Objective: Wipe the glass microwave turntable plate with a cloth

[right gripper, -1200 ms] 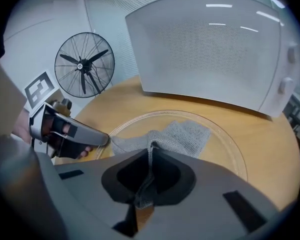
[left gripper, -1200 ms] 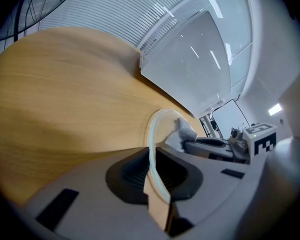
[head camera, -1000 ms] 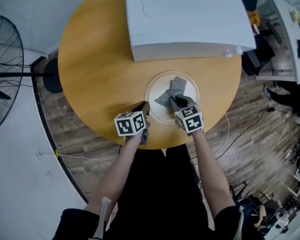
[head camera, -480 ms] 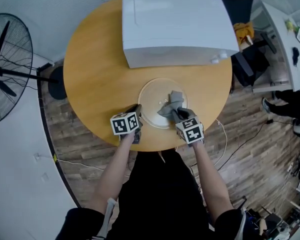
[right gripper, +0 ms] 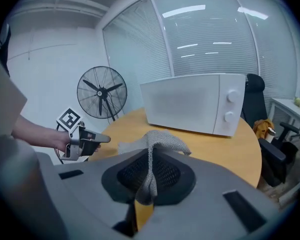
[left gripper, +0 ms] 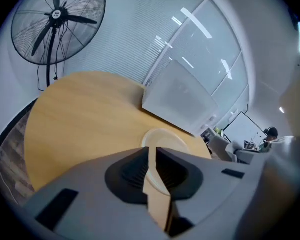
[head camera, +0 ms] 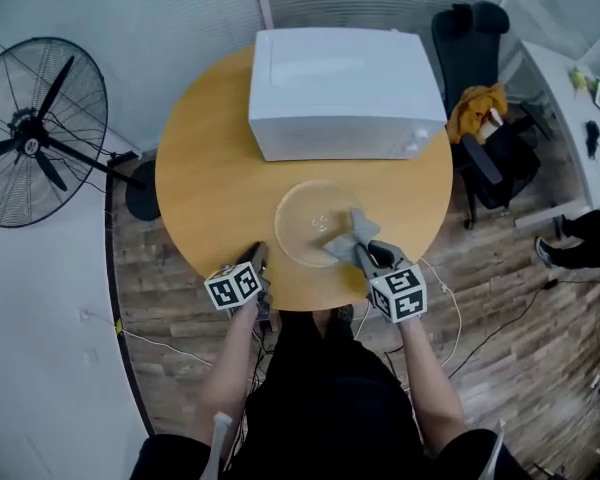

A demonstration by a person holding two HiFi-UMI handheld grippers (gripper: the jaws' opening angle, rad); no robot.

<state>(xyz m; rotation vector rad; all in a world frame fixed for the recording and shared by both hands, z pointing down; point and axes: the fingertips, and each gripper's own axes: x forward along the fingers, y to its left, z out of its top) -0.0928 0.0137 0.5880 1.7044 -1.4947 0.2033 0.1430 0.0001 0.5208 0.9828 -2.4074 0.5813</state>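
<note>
- Glass turntable plate (head camera: 305, 218) is lying flat on the round wooden table (head camera: 205, 183), between the microwave (head camera: 340, 88) and the table's near edge, close to that edge.
- Plate is sitting outside the microwave, just in front of its closed door, not touching it.
- Right gripper (head camera: 364, 252) is clenching a grey cloth (head camera: 344, 236); in the right gripper view the mesh fabric is running down between the two pads and bunching above them.
- Cloth is hanging over the plate's near-right part; can't tell if it is pressing on the glass.
- Left gripper (head camera: 261, 256) is hovering at the table's near-left edge, just beside the plate's rim and not on it.
- Left jaws are standing pinched to a thin slit and grasping nothing; only table and plate are showing through the gap.
- Person's forearms are reaching in from the bottom of the head view, one to each gripper.
- Standing fan (head camera: 32, 133) is sitting on the floor to the table's left, well apart from it.
- Dark office chair (head camera: 468, 30) with an orange garment (head camera: 477, 106) on it is standing to the table's right.
</note>
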